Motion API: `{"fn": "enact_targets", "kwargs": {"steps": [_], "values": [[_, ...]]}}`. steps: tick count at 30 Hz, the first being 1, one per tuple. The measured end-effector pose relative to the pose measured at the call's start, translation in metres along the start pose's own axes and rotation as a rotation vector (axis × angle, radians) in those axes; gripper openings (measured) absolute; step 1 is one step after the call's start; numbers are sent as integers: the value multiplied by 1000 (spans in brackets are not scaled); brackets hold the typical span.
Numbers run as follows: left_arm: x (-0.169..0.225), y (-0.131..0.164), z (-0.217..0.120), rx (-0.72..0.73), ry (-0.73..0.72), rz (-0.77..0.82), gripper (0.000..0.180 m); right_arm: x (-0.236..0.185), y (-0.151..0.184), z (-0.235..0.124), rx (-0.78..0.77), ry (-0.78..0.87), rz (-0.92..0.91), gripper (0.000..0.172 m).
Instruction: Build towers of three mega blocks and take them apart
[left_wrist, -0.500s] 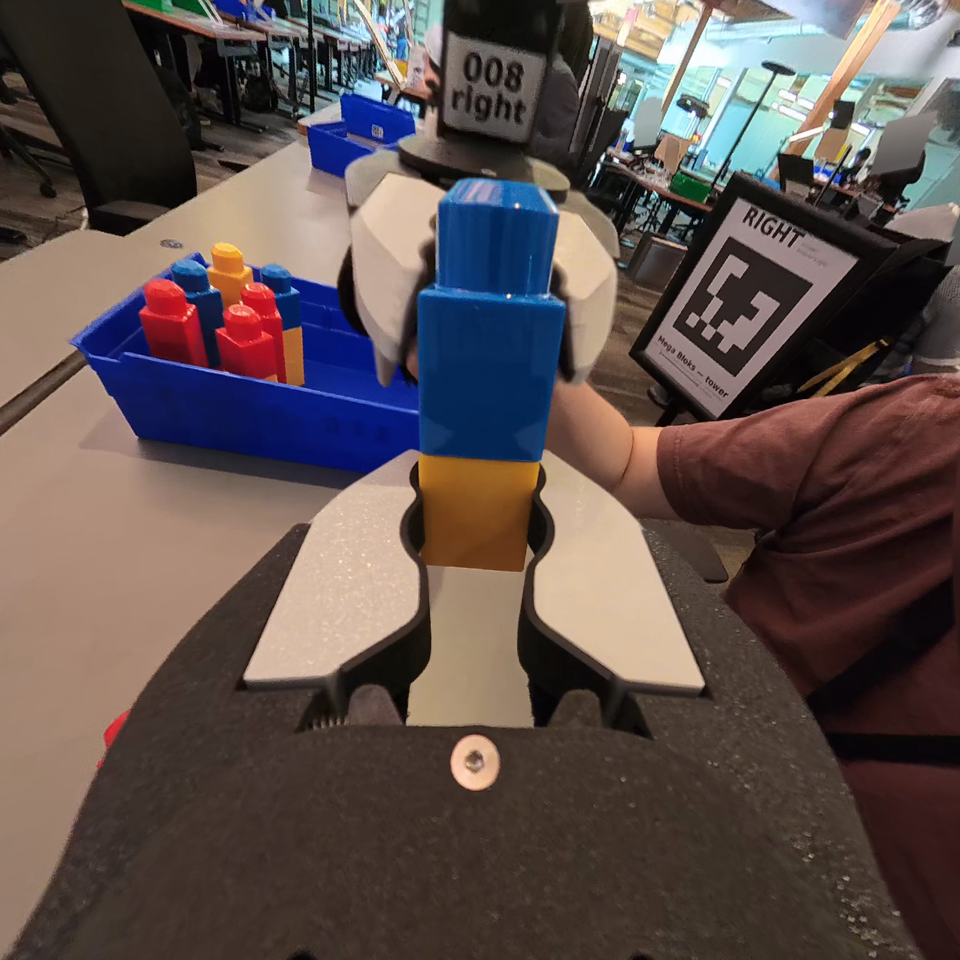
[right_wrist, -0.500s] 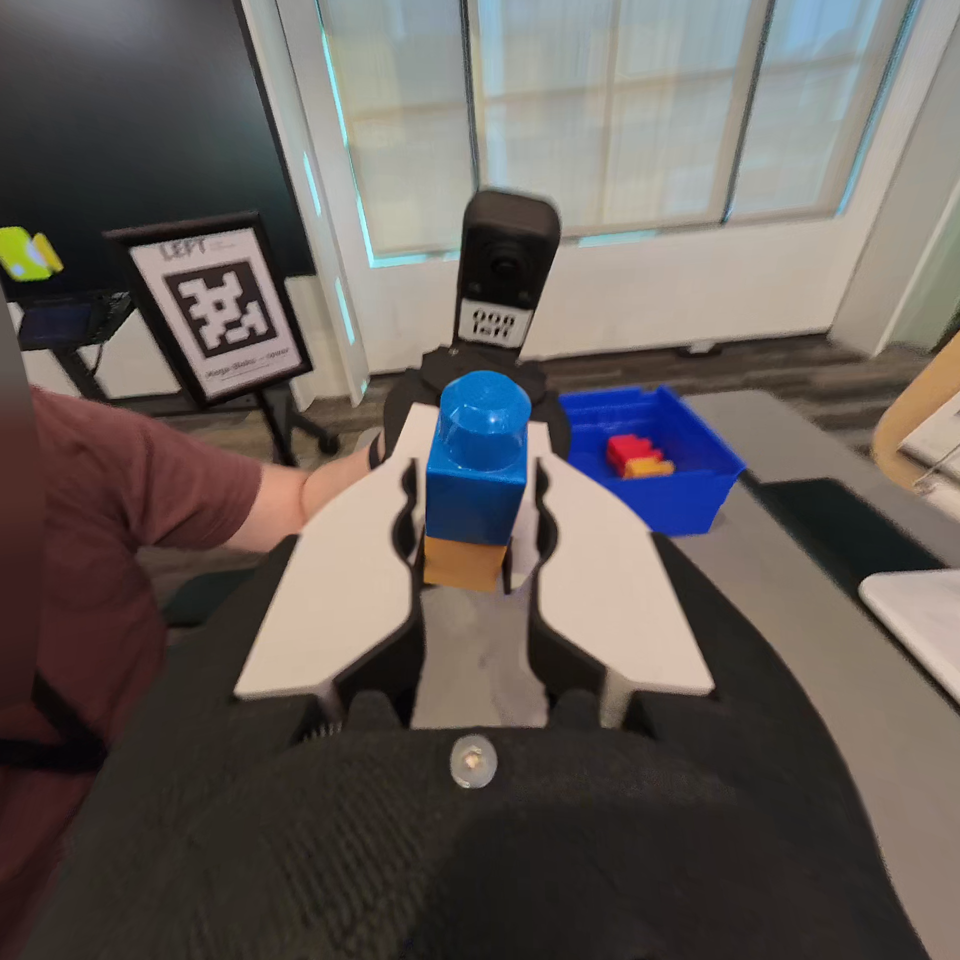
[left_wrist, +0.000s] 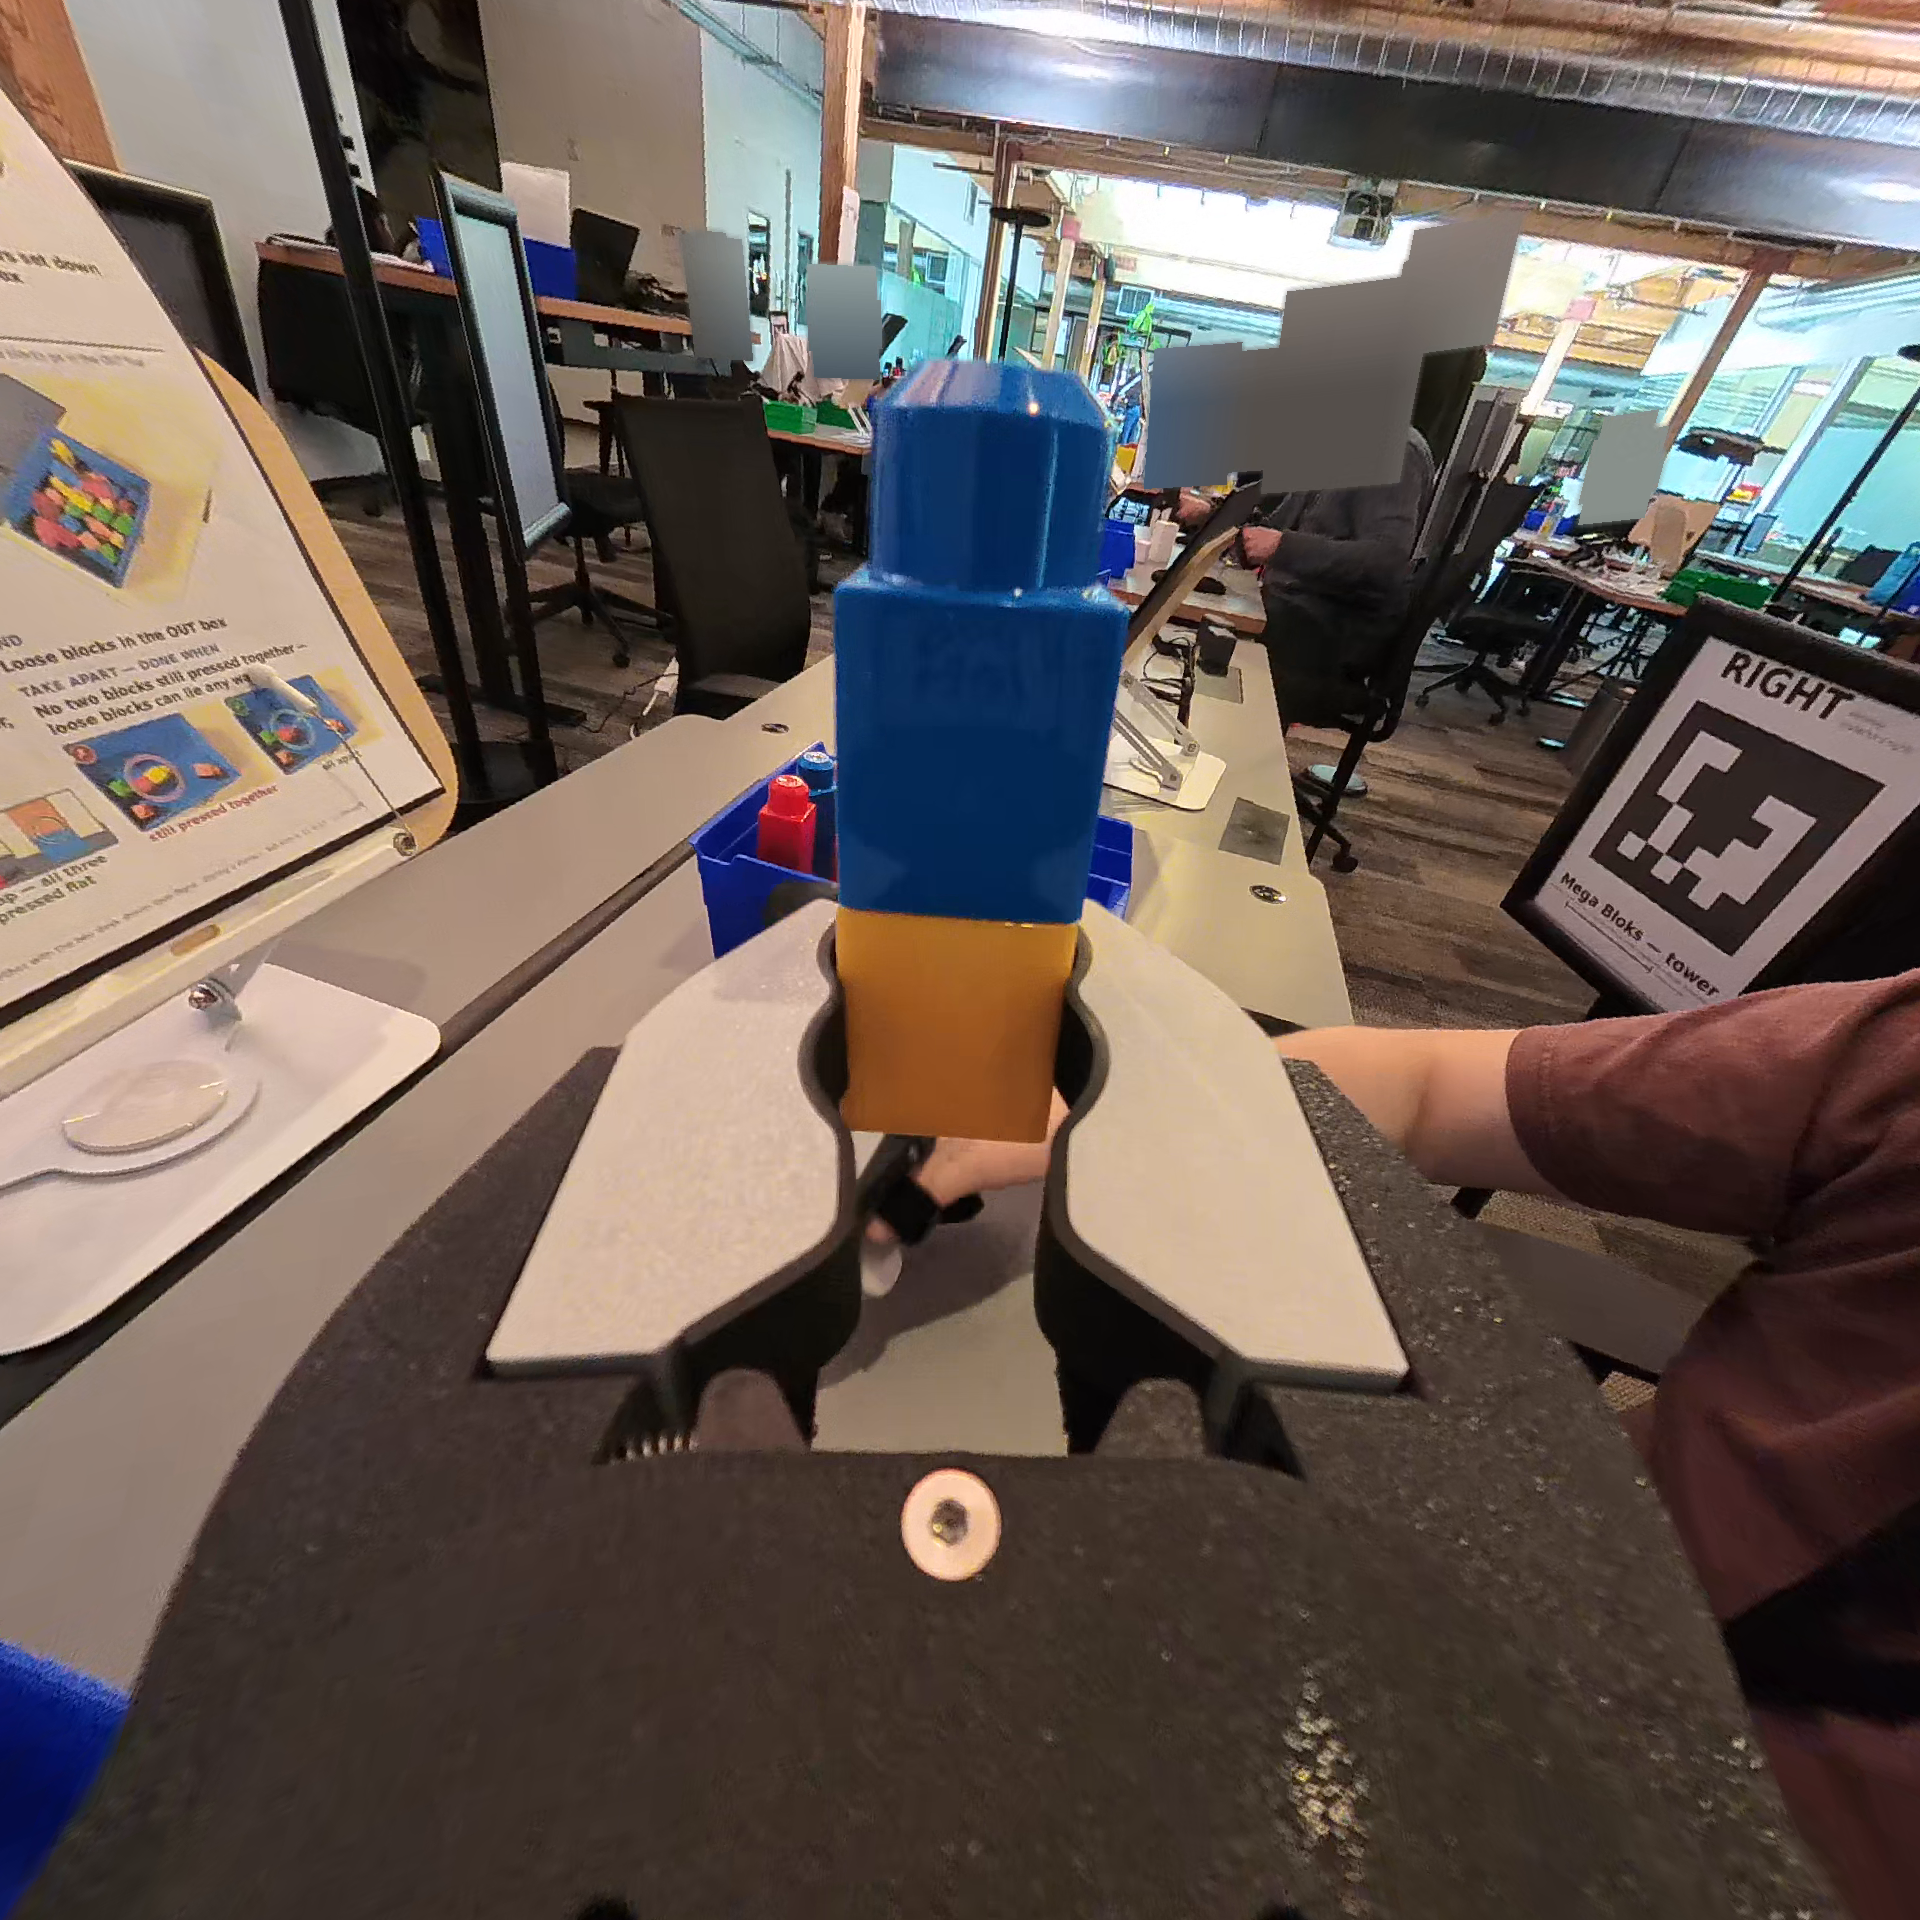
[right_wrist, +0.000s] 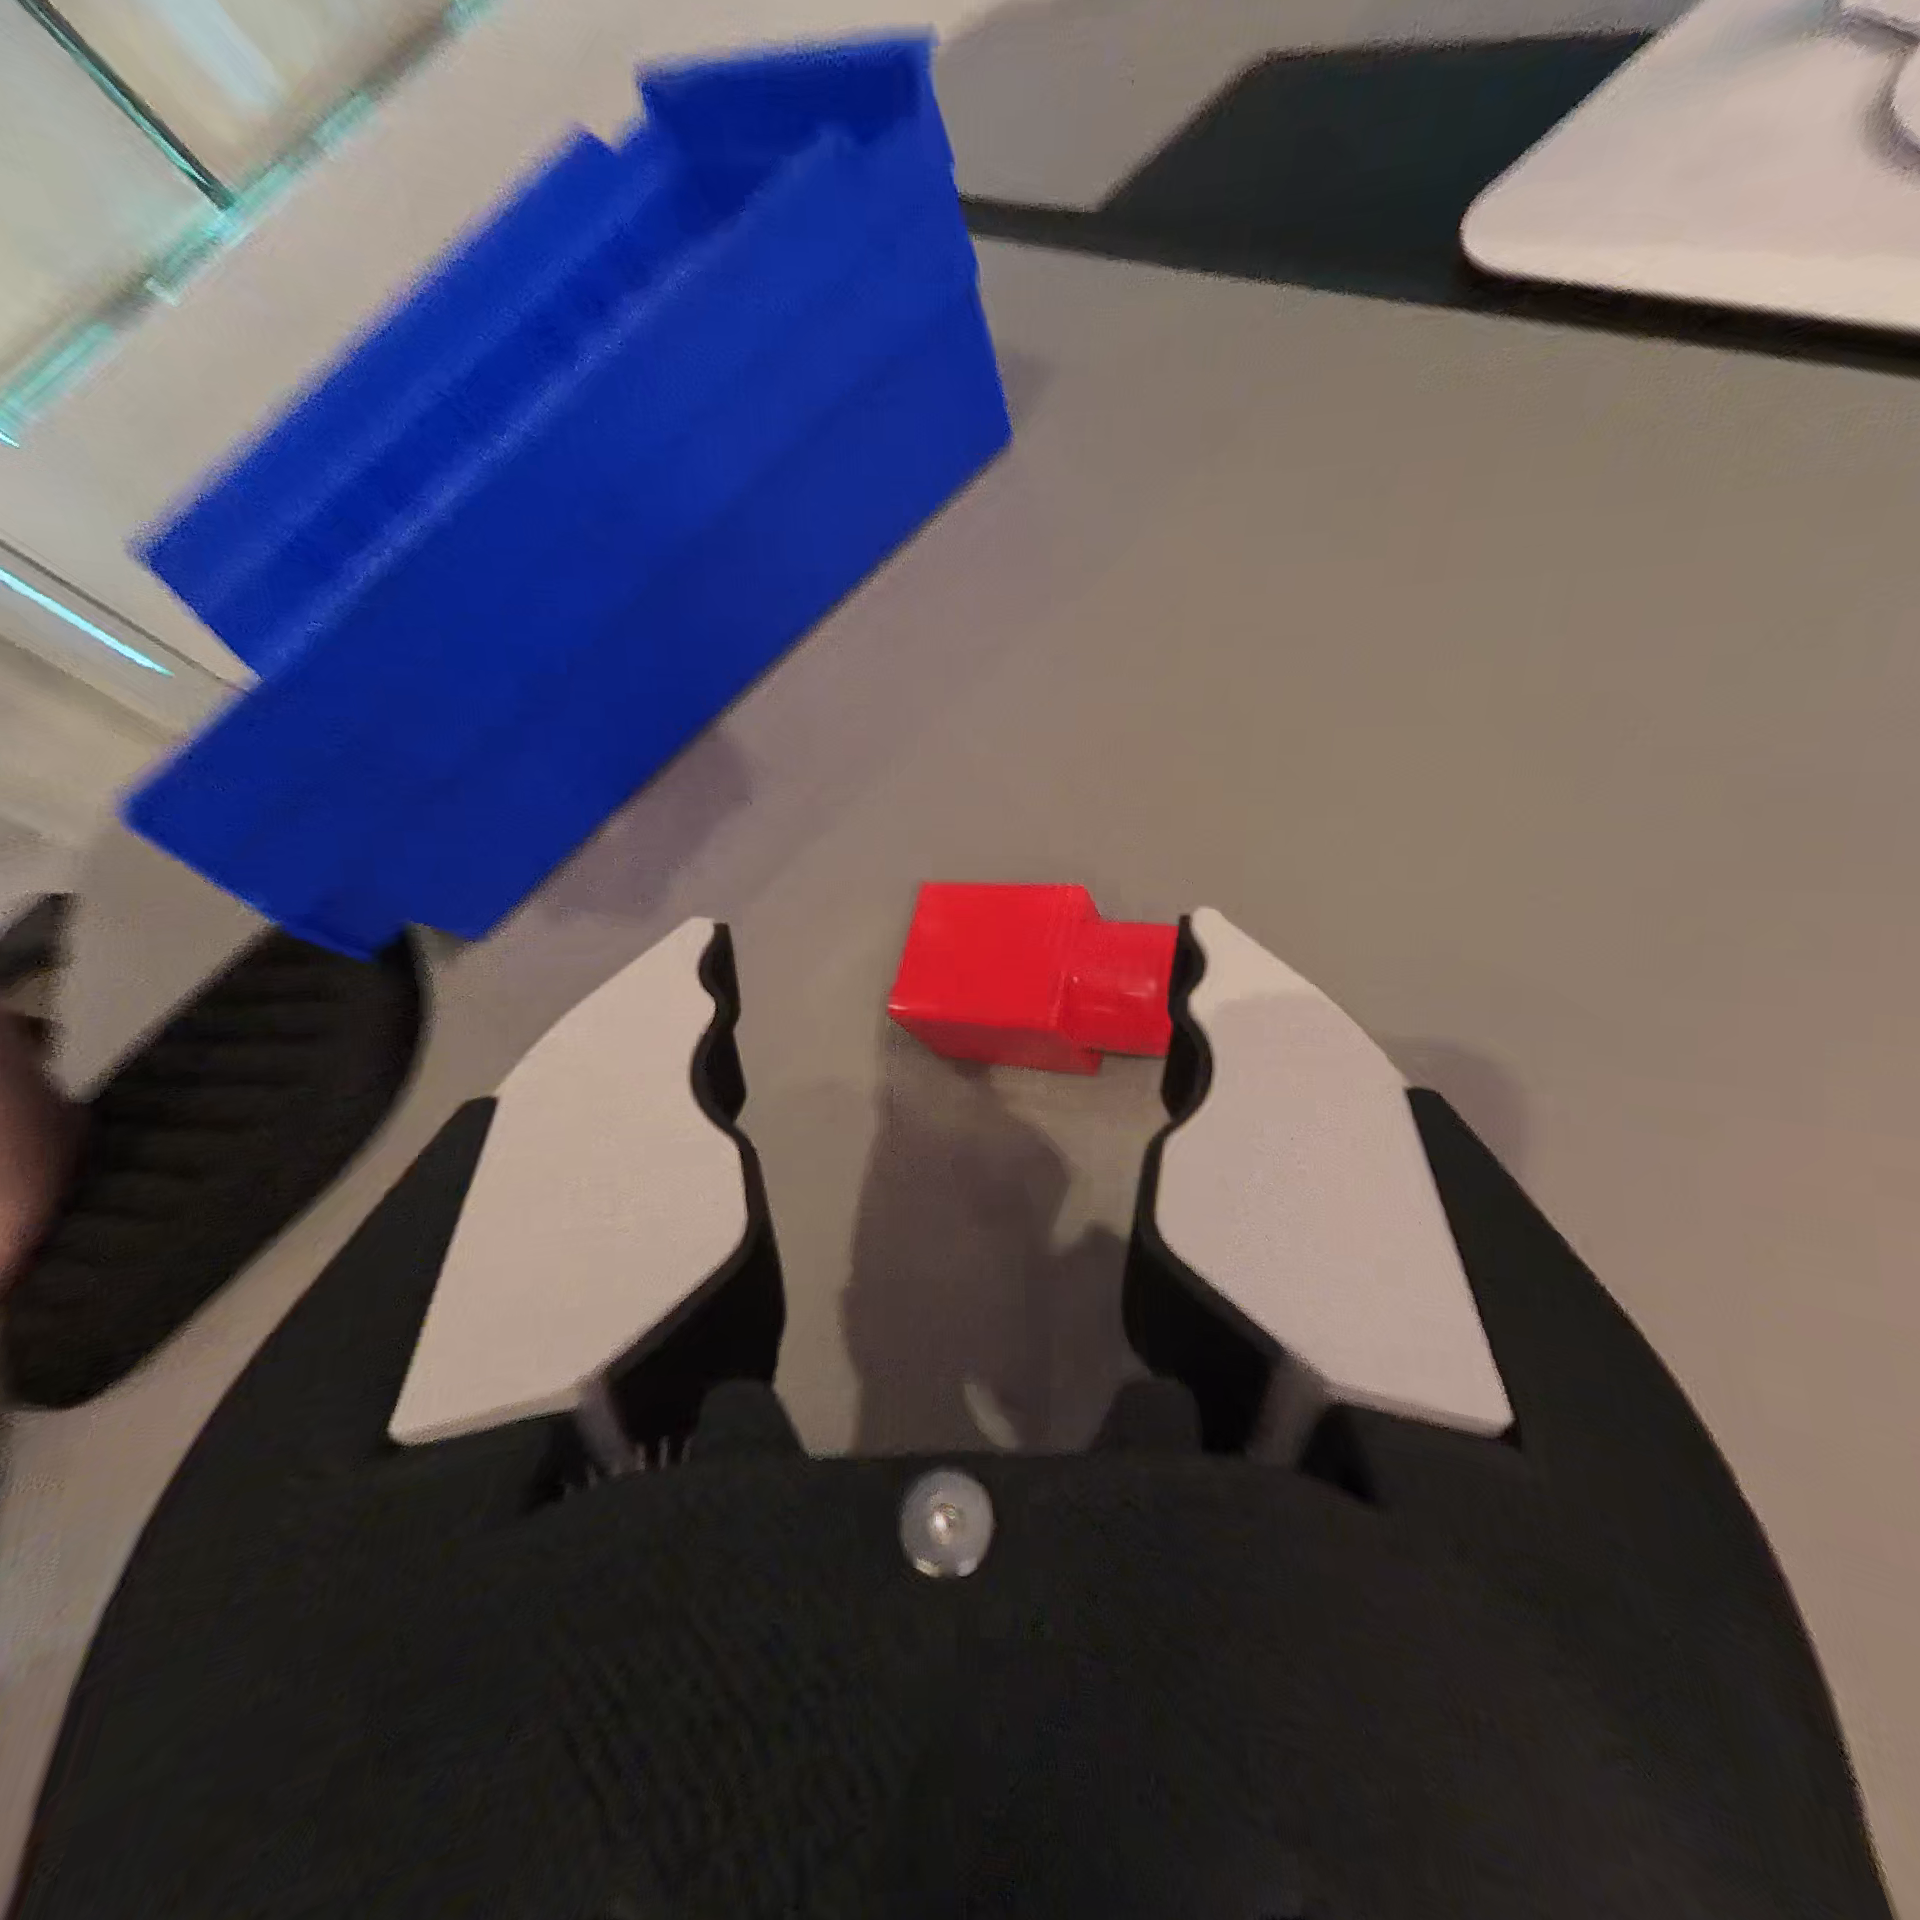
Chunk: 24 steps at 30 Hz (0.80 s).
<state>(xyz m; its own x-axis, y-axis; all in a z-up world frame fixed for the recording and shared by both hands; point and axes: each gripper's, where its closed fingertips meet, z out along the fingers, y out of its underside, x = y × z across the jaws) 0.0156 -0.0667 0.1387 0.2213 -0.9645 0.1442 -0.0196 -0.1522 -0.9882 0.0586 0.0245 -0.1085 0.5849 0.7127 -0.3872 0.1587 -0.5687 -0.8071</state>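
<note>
My left gripper (left_wrist: 951, 1023) is shut on a yellow block (left_wrist: 951, 1029), with a blue block (left_wrist: 977, 727) pressed on top of it; it holds the two-block stack upright above the table. My right gripper (right_wrist: 956, 997) is open over the grey table (right_wrist: 1455, 675). A red block (right_wrist: 1013, 977) lies on its side between the open fingers, stud pointing at the right finger; the left finger stands clear of it. The right gripper itself is not seen in the left wrist view, only the person's forearm (left_wrist: 1392, 1081).
A blue bin (right_wrist: 582, 499) stands on the table up and left of the red block. Another blue bin (left_wrist: 748, 883) with red and blue towers sits behind the stack. An instruction board (left_wrist: 156, 623) stands at left, a marker sign (left_wrist: 1745, 831) at right.
My right gripper let go of the blue block, opened wide and swung down to the table over the red block. My left gripper keeps the yellow-and-blue stack and has turned its view.
</note>
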Motion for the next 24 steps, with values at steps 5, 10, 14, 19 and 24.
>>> {"fn": "enact_targets", "kwargs": {"steps": [5, 10, 14, 19, 24], "values": [[5, 6, 9, -33, 26, 0, 37, 19, 19, 15, -89, 211, -146, 86], [9, 13, 17, -63, 47, 2, 37, 16, 26, 21, -122, 169, -157, 68], [5, 15, 17, -72, 39, -10, 37, 16, 21, 14, -137, 168, -268, 68], [-4, 12, 8, -52, 6, -24, 37, 49, 5, -15, -224, 423, -696, 68], [-7, 9, 3, -44, -5, -30, 36, 72, 6, -31, -400, 630, -1154, 68]]}}
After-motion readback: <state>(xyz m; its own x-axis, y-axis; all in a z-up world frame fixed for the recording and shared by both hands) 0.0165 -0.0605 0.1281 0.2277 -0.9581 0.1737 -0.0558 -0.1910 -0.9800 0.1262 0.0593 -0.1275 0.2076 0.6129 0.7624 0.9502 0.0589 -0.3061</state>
